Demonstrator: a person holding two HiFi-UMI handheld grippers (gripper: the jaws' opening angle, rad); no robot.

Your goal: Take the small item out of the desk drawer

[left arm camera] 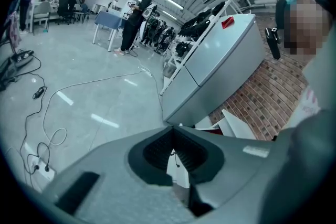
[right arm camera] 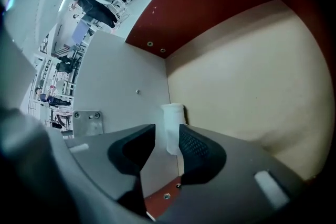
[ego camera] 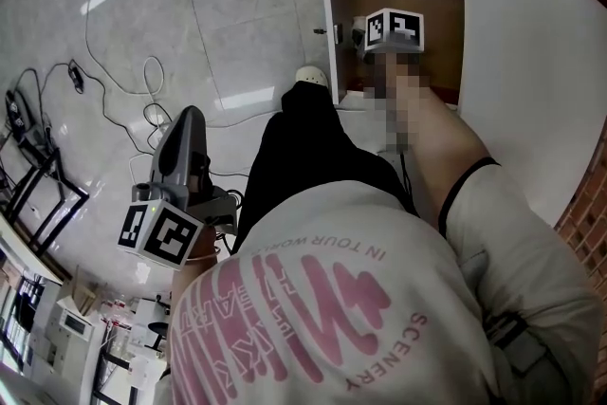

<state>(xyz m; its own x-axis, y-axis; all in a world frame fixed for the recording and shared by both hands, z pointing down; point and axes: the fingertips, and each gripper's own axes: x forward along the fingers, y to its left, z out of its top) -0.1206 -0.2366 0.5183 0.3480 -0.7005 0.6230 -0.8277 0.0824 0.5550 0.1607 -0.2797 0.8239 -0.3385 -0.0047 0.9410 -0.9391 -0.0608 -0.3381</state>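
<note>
DESK DRAWER, MID-REACH: We lean over the open desk drawer [ego camera: 328, 9], pulled out from under the white desktop [ego camera: 531, 62]. We send the right gripper [right arm camera: 167, 132] down into it after the small white cylinder [right arm camera: 173, 115].

The cylinder stands upright in the drawer's corner, where the white side wall [right arm camera: 126, 86] meets the pale drawer floor [right arm camera: 252, 71]. It shows between our right jaws, which are part-way open. One pad lies against or just beside the cylinder, and a sliver of wall shows between it and the other pad, so we judge the grip not yet made.

The head view shows the forearm stretched over the drawer and the gripper coming in from above. That is probably the only approach this corner allows, since the wall closes off one side.

Our left gripper [ego camera: 192, 117] hangs low at our left over the floor tiles [ego camera: 237, 24] and their loose cables [ego camera: 114, 62], well apart from the drawer. Its jaws are closed together with nothing between them. It appears to have no part in this reach and is held clear of the working arm.

By our reckoning, what remains is to close the right jaws squarely on the cylinder and lift it straight up and out. The jaw nearest the wall has little room, and a nudge could tip the cylinder before it is held.
</note>
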